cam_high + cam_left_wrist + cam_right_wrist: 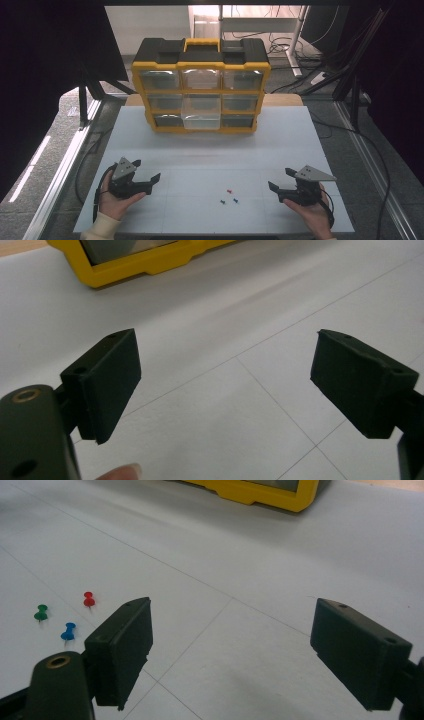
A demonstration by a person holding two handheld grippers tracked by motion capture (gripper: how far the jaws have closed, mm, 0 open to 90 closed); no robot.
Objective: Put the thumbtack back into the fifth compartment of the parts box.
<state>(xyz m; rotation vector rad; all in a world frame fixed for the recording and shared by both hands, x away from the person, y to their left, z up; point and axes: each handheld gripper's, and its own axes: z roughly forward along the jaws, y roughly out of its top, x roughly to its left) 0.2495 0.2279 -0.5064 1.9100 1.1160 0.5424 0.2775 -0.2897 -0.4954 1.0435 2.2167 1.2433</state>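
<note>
Resting low over the table (200, 150), the right gripper (281, 183) is held with jaws wide apart, as is the left gripper (148, 179). Three pins (229, 196) lie loose between them, nearer the right; light, tiny and sharp, they are best pinched by the plastic heads.

Left gripper (148, 170) at near left of surface (210, 150), held low in left hand (116, 197), palm cupped under body, cream sleeve cuff (102, 227) at wrist. Jaws spread wide, nothing between, pointing right and slightly forward. Grey plate on top. Fingertip (122, 472) visible at bottom of left gripper view. Right gripper (281, 180) at near right, held in right hand (312, 210), jaws spread wide, empty, pointing left. Both grippers well apart, facing inward.
</note>
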